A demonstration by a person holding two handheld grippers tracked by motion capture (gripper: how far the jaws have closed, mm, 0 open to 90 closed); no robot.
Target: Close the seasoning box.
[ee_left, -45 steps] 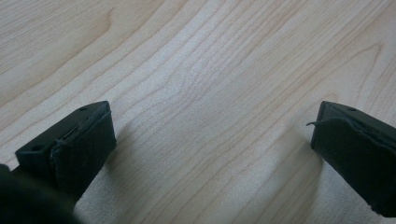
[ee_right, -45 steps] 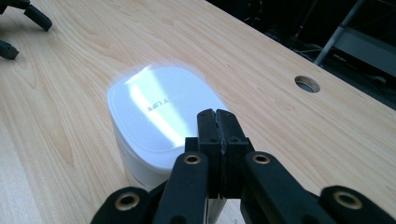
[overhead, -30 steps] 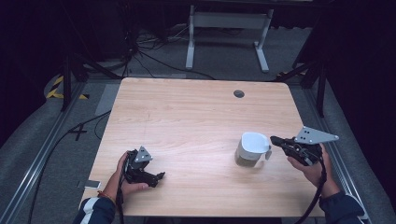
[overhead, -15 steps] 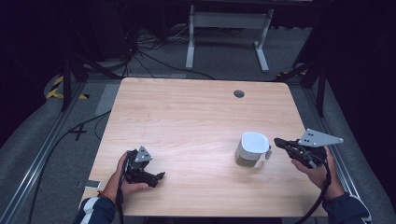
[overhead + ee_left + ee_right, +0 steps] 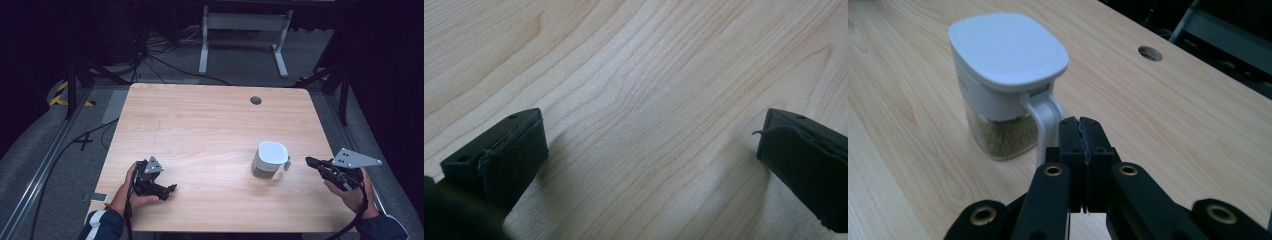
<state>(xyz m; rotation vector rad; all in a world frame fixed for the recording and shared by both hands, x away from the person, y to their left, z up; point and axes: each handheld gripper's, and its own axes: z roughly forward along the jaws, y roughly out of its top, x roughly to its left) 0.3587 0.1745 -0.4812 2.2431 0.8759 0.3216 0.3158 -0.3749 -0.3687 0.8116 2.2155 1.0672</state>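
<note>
A clear seasoning jar [image 5: 270,160] with a white lid and a white side handle stands on the wooden table [image 5: 210,125], right of the middle. In the right gripper view the jar [image 5: 1008,85] holds brownish granules and its handle [image 5: 1045,117] points toward me. My right gripper [image 5: 310,161] lies just right of the handle, apart from it. Its jaws are pressed together, shut on nothing [image 5: 1081,125]. My left gripper [image 5: 170,189] rests near the table's front left. It stands open over bare wood [image 5: 651,145].
A round cable hole [image 5: 256,100] sits near the table's far edge, also behind the jar [image 5: 1150,53]. A white metal stand [image 5: 245,20] and cables lie on the floor beyond. The table's right edge is close to my right hand.
My right gripper has drawn back to the right, away from the jar's handle. The left gripper and the jar have stayed put.
</note>
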